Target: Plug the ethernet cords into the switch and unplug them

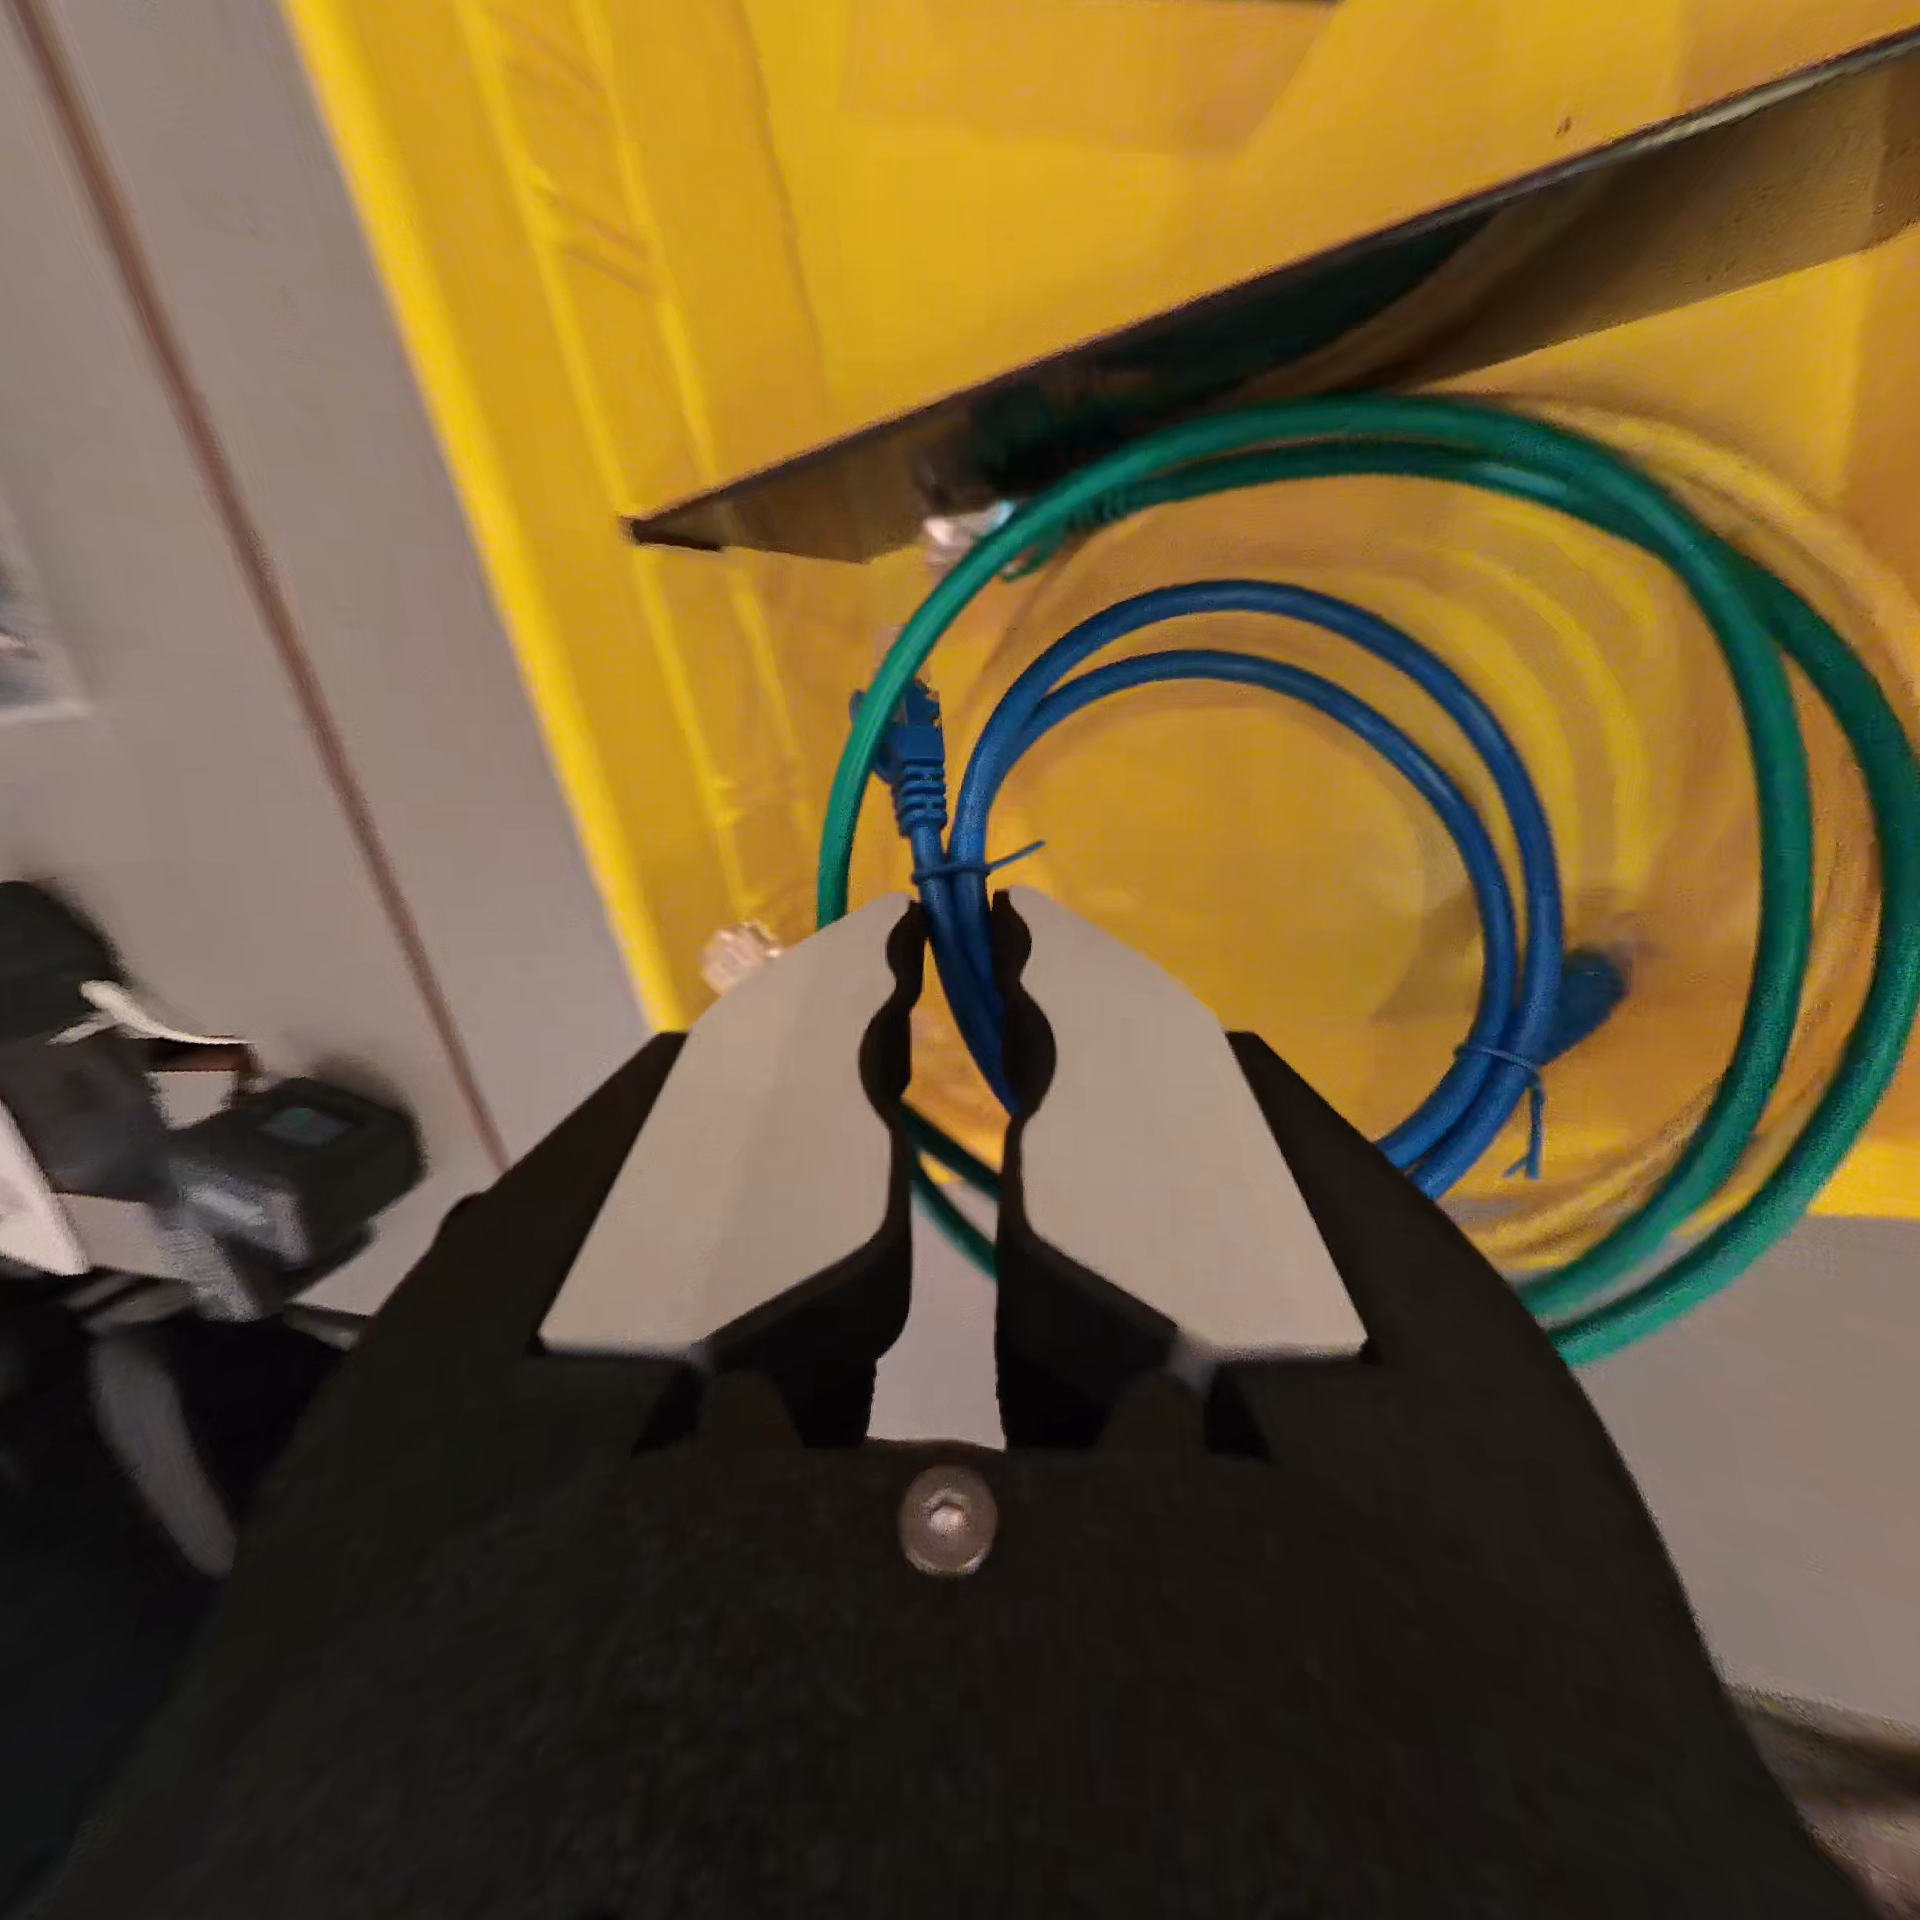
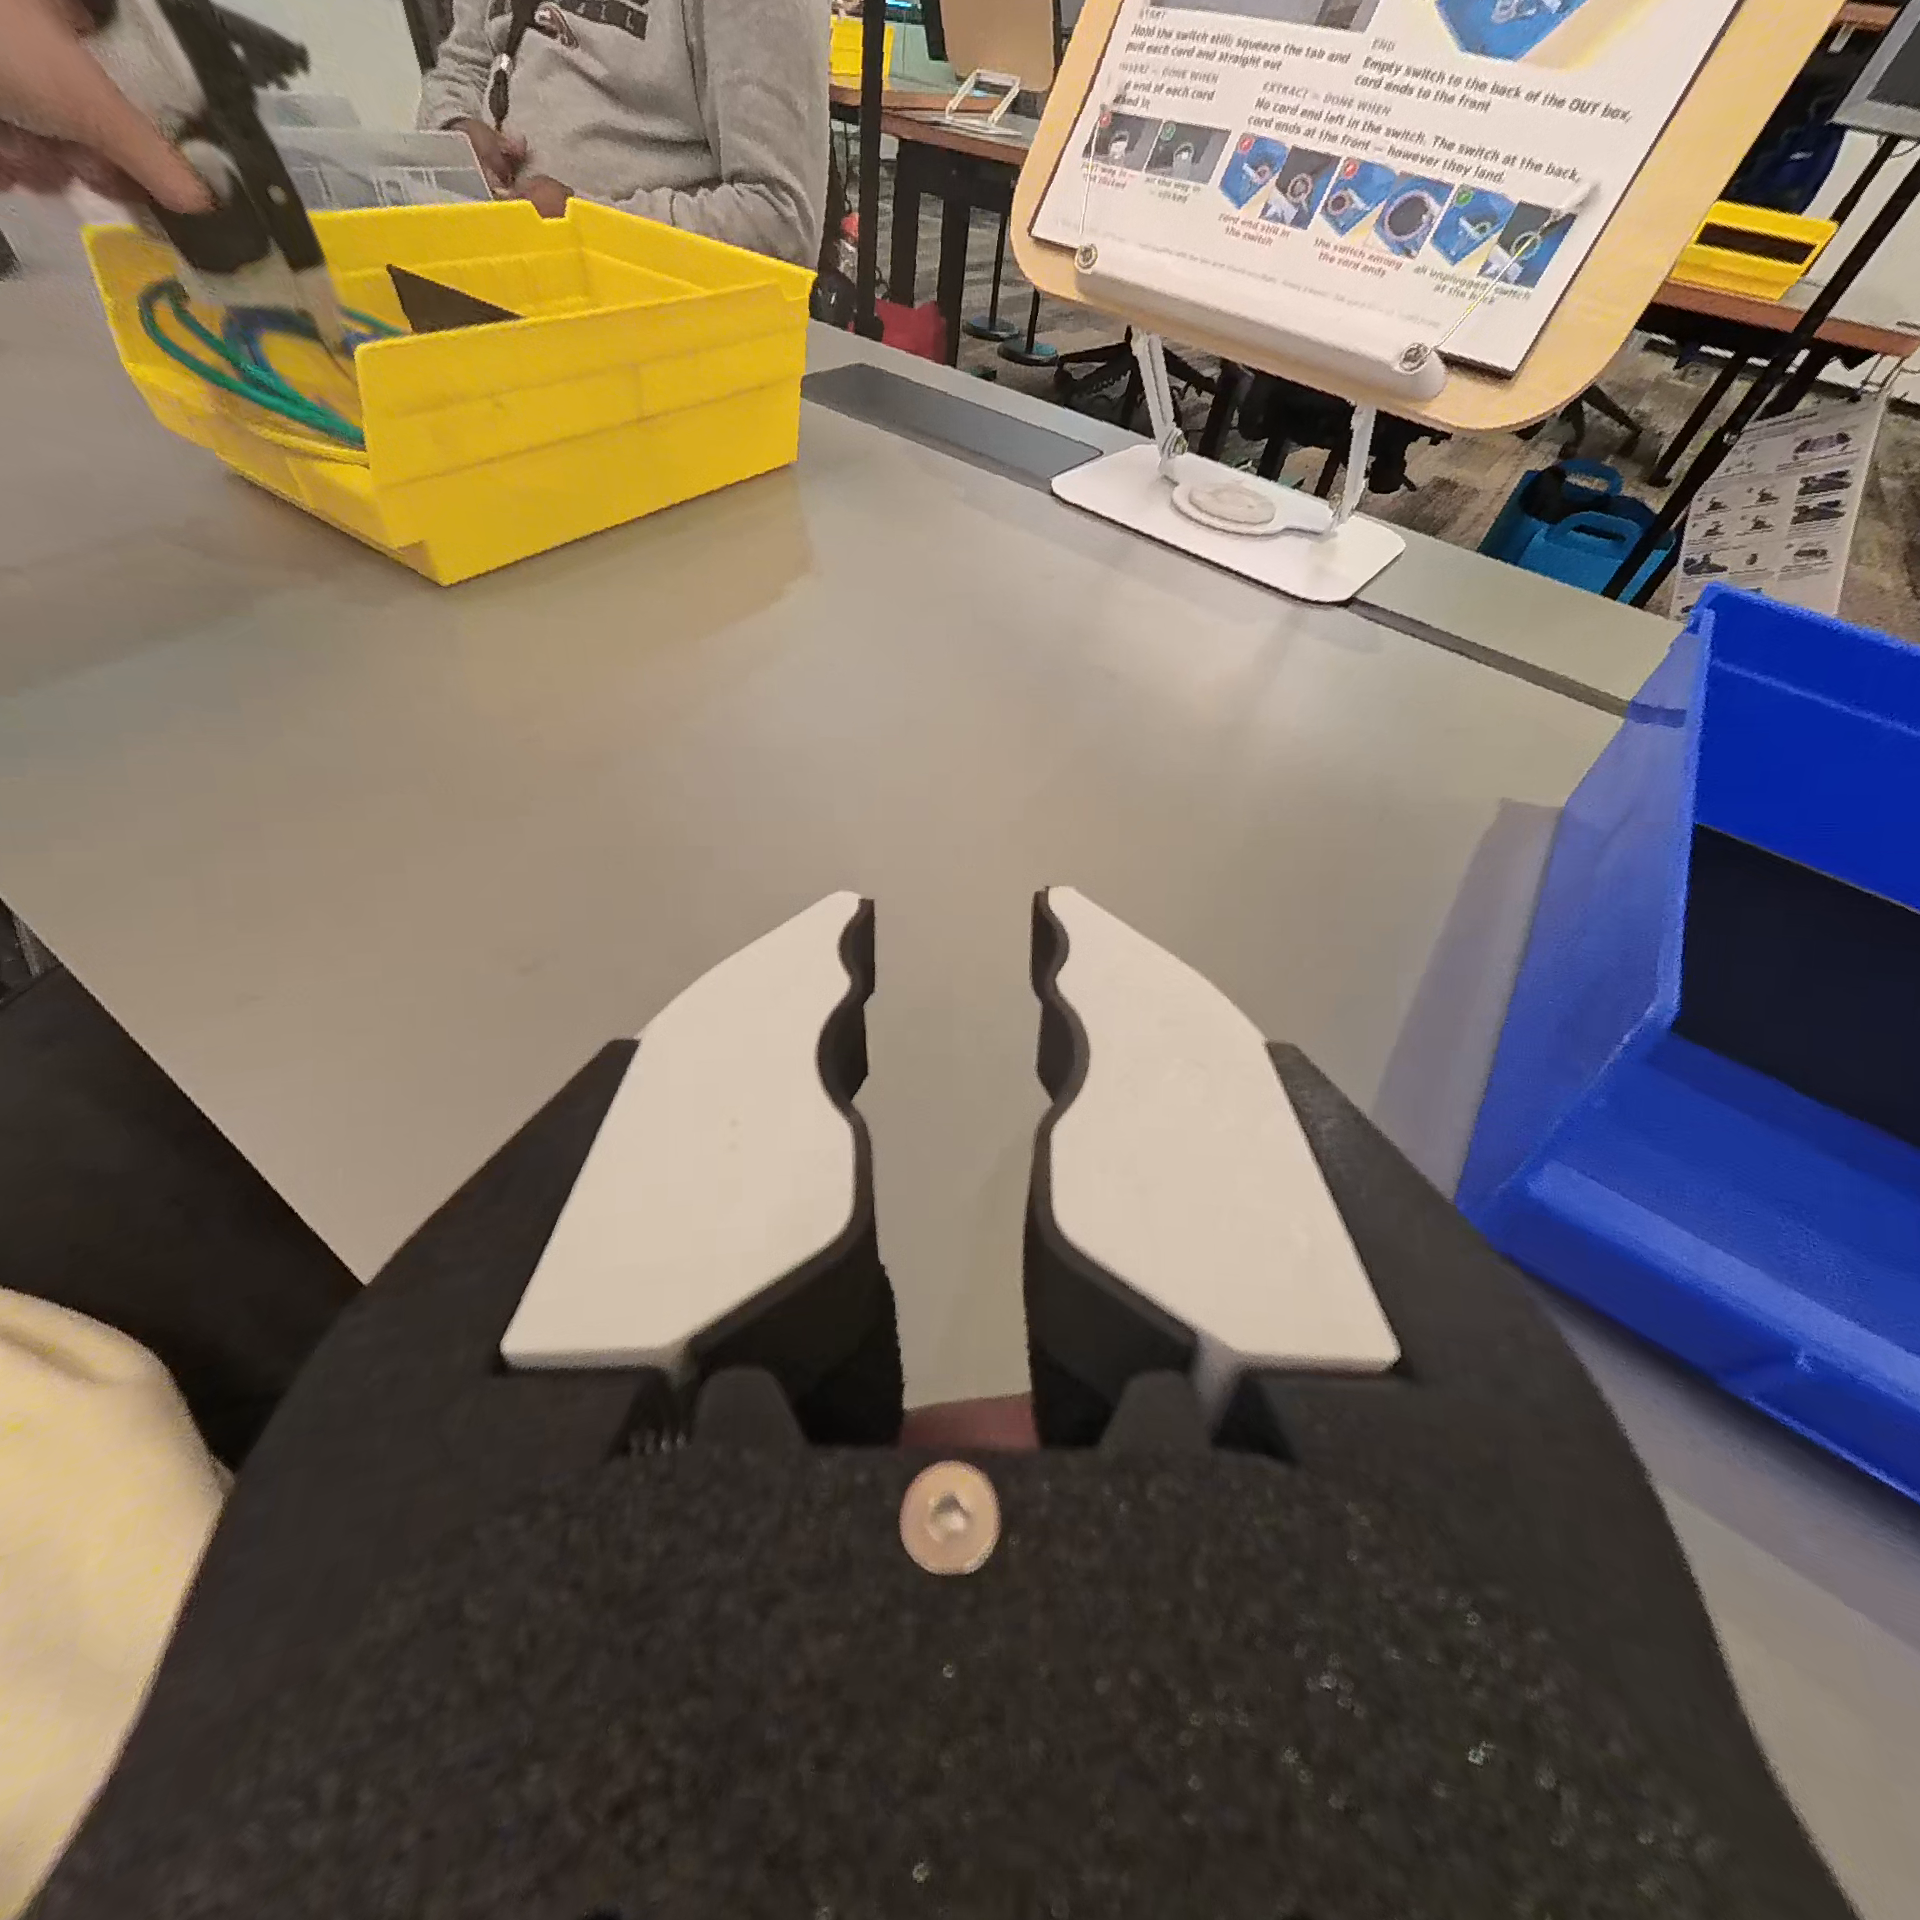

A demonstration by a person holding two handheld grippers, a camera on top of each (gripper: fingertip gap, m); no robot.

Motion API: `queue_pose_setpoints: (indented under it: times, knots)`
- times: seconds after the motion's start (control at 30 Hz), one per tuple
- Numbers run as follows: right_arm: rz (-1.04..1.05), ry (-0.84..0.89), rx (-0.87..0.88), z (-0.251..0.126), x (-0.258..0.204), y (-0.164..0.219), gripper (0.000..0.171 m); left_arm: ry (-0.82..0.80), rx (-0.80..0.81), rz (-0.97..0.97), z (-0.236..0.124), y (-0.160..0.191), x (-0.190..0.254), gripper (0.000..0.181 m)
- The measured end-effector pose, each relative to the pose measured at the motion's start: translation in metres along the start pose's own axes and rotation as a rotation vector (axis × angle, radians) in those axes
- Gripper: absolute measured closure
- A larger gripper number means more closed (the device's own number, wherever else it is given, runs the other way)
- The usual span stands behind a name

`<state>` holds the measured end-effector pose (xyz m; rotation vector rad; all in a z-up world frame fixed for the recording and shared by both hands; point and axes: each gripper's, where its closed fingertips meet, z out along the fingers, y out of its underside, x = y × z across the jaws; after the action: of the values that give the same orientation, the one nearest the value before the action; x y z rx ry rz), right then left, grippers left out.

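Note:
In the left wrist view my left gripper [image 1: 958, 904] is shut on the coiled blue ethernet cord [image 1: 1496, 831] near its zip tie, inside the yellow bin [image 1: 665, 312]. The cord's blue plug [image 1: 914, 748] sticks out past the fingertips. A coiled green ethernet cord [image 1: 1766, 727] lies around it in the bin. A dark flat box, apparently the switch [image 1: 1351, 343], lies tilted at the bin's back. In the right wrist view my right gripper [image 2: 953, 914] is open and empty above the grey table [image 2: 727, 727]. The left gripper [image 2: 249, 208] shows far off over the yellow bin [image 2: 582, 416].
A blue bin [image 2: 1714, 1039] stands at the right of the table. A stand with an instruction sheet [image 2: 1351, 208] is at the back right. A person in a grey top [image 2: 665, 104] stands behind the yellow bin. A hand [image 2: 73, 135] holds the left gripper.

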<state>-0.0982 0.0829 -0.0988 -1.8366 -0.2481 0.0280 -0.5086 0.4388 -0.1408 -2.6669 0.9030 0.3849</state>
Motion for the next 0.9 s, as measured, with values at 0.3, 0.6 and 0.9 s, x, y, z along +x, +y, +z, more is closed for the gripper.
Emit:
queue_pose_setpoints:
  times: [0.3,0.6,0.9]
  knots:
    - [-0.023,-0.001,-0.022,0.005,-0.008,0.004,0.142,-0.369,0.259,0.469,-0.072,-0.026,-0.021,0.170]
    - [-0.028,-0.014,-0.046,0.008,-0.016,0.011,0.142,0.443,0.343,-0.074,-0.072,-0.049,-0.008,0.170]
    - [-0.004,-0.028,-0.068,0.011,-0.014,0.018,0.143,1.243,0.464,-0.434,-0.100,-0.059,0.025,0.171]
